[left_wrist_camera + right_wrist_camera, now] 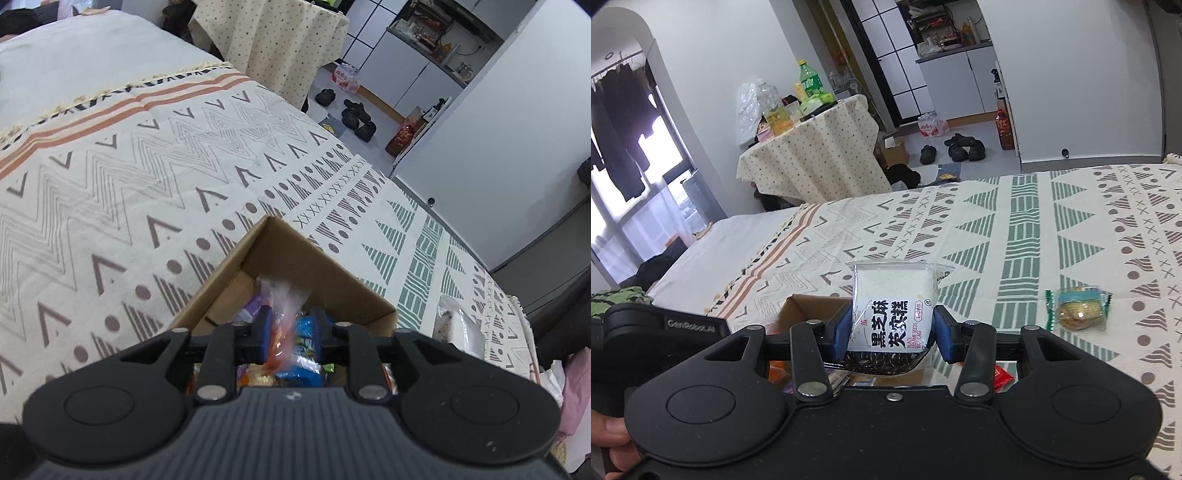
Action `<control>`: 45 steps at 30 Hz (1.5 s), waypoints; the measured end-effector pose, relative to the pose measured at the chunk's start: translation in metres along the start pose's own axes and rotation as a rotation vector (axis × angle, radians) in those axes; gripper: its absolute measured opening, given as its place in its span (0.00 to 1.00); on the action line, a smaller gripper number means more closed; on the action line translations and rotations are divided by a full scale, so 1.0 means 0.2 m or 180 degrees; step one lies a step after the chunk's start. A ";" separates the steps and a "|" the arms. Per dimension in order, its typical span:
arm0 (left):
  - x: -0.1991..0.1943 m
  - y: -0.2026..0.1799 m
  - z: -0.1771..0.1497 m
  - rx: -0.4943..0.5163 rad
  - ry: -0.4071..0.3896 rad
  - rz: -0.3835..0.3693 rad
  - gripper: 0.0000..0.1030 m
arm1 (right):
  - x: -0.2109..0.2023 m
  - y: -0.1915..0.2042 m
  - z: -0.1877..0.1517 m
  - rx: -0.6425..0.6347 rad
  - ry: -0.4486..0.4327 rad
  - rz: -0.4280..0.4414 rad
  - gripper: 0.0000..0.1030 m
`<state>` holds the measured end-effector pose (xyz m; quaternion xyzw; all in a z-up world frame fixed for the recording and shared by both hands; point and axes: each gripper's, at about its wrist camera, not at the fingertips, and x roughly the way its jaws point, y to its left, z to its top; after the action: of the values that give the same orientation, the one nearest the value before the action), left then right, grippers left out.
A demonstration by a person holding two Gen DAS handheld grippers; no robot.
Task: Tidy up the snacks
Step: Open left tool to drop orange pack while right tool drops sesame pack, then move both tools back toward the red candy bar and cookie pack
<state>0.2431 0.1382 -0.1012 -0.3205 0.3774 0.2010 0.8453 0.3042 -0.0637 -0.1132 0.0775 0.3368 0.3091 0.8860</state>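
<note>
Gripping a rice cake packet [892, 314], the right fingers [846, 328] hover beside the cardboard box [801, 308].

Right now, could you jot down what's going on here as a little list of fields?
Setting: patterned bedspread
Box: open cardboard box holding mixed snacks
Left gripper: over the box, a clear orange-tinted wrapper between its fingers; grip unclear
Right gripper: shut on a black sesame rice cake packet
Still loose: a wrapped biscuit and a red packet on the bedspread
</note>
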 end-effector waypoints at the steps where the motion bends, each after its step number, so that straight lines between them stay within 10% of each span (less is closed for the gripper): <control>1: 0.01 0.00 0.01 0.0007 0.0025 0.0006 0.23 | 0.01 0.01 0.00 -0.0013 0.0004 -0.0001 0.43; 15: -0.02 0.05 0.11 0.0019 0.0021 0.0240 0.77 | 0.16 0.12 0.02 -0.0058 0.0132 0.0098 0.56; 45: -0.30 -0.36 -0.16 0.0559 -0.0106 0.0305 1.00 | -0.26 -0.24 0.09 0.0364 -0.0255 -0.0144 1.00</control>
<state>0.2304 0.0582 -0.0441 -0.2233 0.3944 0.2126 0.8657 0.3085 -0.1312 -0.0880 0.1326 0.3200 0.2659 0.8996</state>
